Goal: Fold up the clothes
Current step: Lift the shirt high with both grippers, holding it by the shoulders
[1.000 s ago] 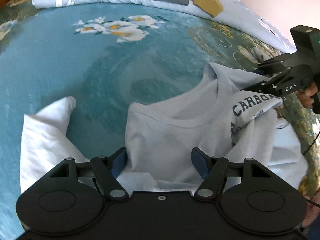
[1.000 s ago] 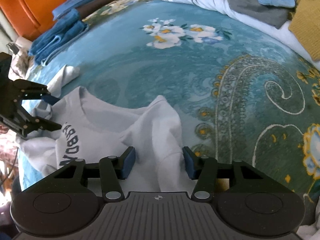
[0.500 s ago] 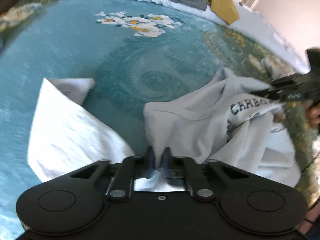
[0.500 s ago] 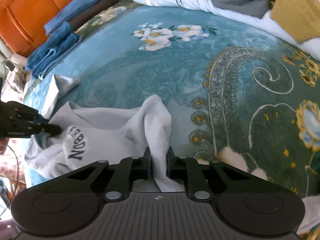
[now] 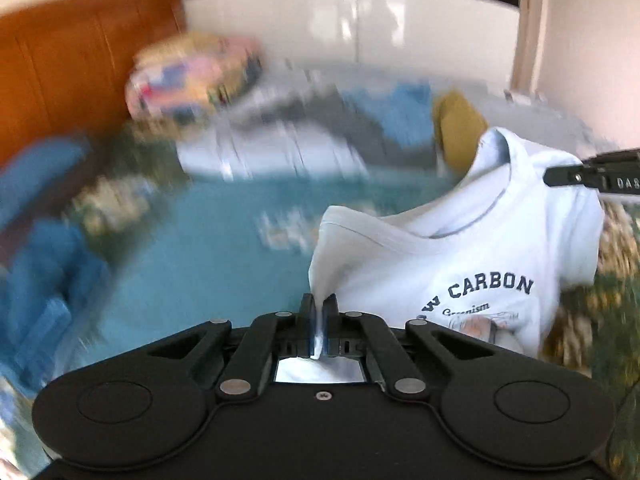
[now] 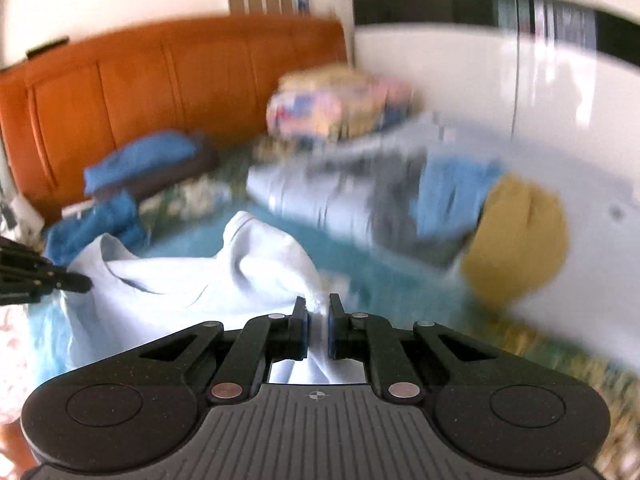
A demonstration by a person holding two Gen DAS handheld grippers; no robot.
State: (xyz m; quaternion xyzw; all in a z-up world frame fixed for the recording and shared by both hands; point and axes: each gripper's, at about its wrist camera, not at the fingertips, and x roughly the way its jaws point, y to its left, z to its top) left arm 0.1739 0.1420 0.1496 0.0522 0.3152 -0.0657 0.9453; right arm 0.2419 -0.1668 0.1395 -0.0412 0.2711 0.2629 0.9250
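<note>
My left gripper and right gripper are each pinching the pale blue printed cotton T-shirt, which is hanging between them above the teal patterned bed, spreading toward two o'clock from my left fingers.

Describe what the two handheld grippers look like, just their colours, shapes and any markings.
Both are matte black plastic. The left gripper has a smooth body with two round raised discs, silver pivot pins on angled linkage bars, and blue pads inside narrow fingers. The right gripper is built alike, but its top is ribbed grey with a small crosshair mark. In the left view, its side carries white letters "DAS". No cables or sleeves show.
</note>
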